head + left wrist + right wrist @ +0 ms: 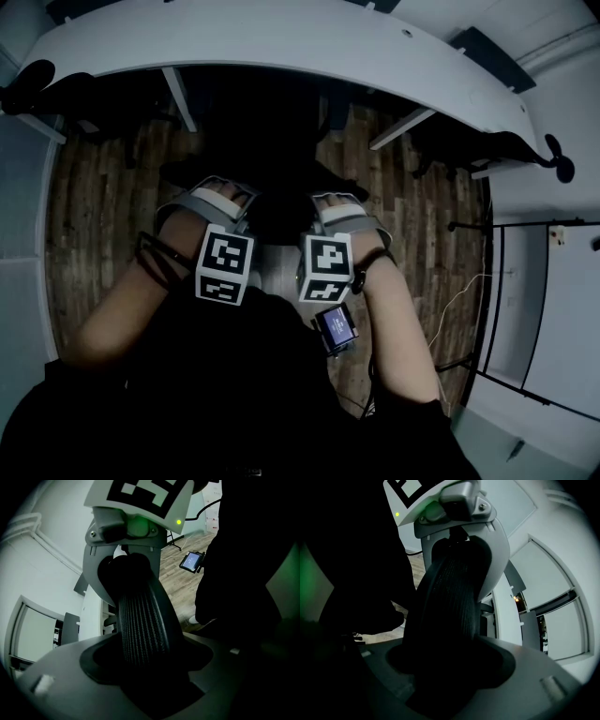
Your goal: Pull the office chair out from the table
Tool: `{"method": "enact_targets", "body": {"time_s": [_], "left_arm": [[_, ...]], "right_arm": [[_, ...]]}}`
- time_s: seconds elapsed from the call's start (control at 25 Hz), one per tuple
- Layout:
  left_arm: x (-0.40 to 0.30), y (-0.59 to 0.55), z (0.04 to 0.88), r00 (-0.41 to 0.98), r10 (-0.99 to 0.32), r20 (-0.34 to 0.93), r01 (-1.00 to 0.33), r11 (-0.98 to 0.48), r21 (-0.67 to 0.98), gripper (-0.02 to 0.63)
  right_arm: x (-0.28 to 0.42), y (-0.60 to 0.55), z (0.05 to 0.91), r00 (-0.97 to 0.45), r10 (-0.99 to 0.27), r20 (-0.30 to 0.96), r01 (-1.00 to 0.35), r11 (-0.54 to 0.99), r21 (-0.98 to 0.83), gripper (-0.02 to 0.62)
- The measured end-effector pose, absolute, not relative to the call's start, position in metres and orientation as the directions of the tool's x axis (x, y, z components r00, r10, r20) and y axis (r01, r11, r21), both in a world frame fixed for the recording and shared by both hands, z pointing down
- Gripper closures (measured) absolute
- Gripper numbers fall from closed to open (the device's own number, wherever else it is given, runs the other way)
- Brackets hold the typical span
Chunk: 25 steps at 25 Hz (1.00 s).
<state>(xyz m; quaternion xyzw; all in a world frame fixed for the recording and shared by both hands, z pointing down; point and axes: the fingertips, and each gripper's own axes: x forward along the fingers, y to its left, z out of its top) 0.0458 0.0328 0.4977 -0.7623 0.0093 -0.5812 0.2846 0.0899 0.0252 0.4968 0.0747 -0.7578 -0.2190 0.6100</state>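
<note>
While left tongs and right tongs clamp it | office chair: black, ribbed mesh back

The right gripper is clamping its grey jaws on the black ribbed back of the office chair. A marker cube is sitting above, a white table standing beyond.

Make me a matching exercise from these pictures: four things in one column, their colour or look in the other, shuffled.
Things:
1. table
2. floor
3. office chair
4. small screen

Looks:
A. black ribbed mesh
B. wooden planks
C. white
D. lit, bluish

Pairs: 1-C, 2-B, 3-A, 4-D
</note>
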Motion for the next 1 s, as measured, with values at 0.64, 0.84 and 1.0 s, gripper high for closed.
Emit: {"method": "enact_targets", "body": {"time_s": [0.64,0.84,1.0], "left_arm": [[0.026,0.197,0.495,0.349,-0.297,0.889,0.371,-0.827,-0.422,0.279],[0.017,0.238,0.491,0.362,-0.292,0.885,0.389,-0.815,-0.428,0.275],[0.019,0.268,0.492,0.367,-0.298,0.881,0.401,-0.804,-0.439,0.273]], "right_arm": [[0.077,0.194,0.504,-0.214,-0.384,0.898,0.098,0.906,0.411,0.295],[0.063,0.238,0.497,-0.220,-0.377,0.900,0.066,0.915,0.399,0.295],[0.069,0.267,0.500,-0.204,-0.398,0.895,0.055,0.908,0.416,0.295]]}}
